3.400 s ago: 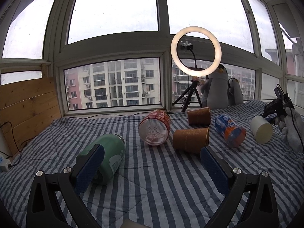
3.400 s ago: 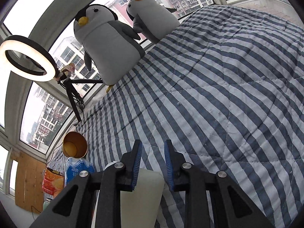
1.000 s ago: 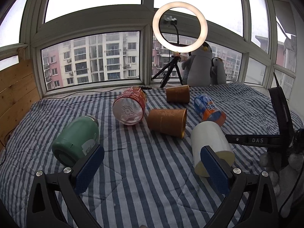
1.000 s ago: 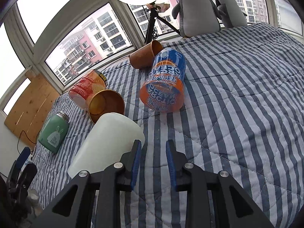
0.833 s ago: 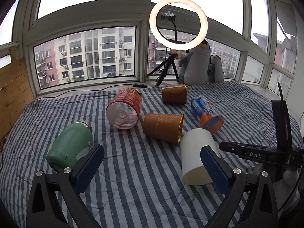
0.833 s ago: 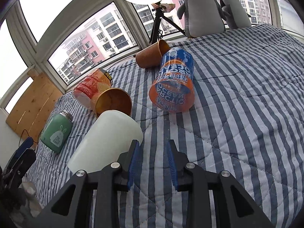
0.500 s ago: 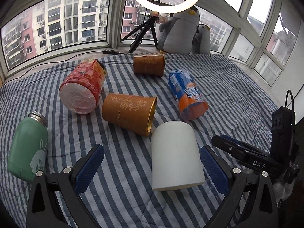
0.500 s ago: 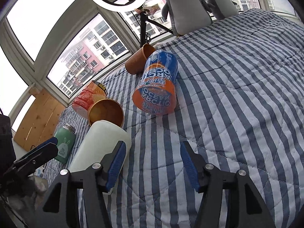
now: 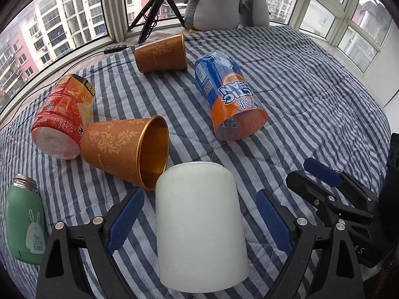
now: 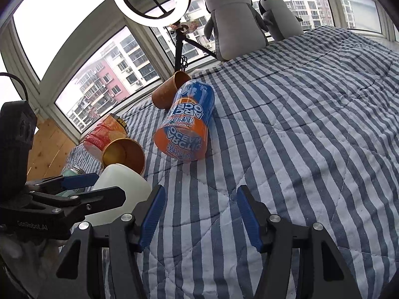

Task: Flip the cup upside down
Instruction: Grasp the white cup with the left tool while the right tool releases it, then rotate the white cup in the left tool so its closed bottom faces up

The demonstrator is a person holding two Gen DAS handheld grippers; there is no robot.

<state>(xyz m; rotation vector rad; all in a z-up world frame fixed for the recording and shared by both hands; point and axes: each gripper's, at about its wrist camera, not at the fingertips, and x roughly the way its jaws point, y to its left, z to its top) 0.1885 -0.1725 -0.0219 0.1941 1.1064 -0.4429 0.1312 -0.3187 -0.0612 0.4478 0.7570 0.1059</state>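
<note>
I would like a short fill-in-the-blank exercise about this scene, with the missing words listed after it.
1. The white cup stands with its mouth facing ____.
2. The left gripper has its jaws ____ around the white cup.
3. The blue and orange cup lies on its ____.
4. The green bottle shows a white ____ on its label.

Missing words: down; open; side; rabbit

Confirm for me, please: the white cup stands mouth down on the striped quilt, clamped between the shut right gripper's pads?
Not quite: the right gripper is open and beside the white cup, not clamping it, as the right wrist view shows. The cup does stand mouth down on the striped quilt.
</note>
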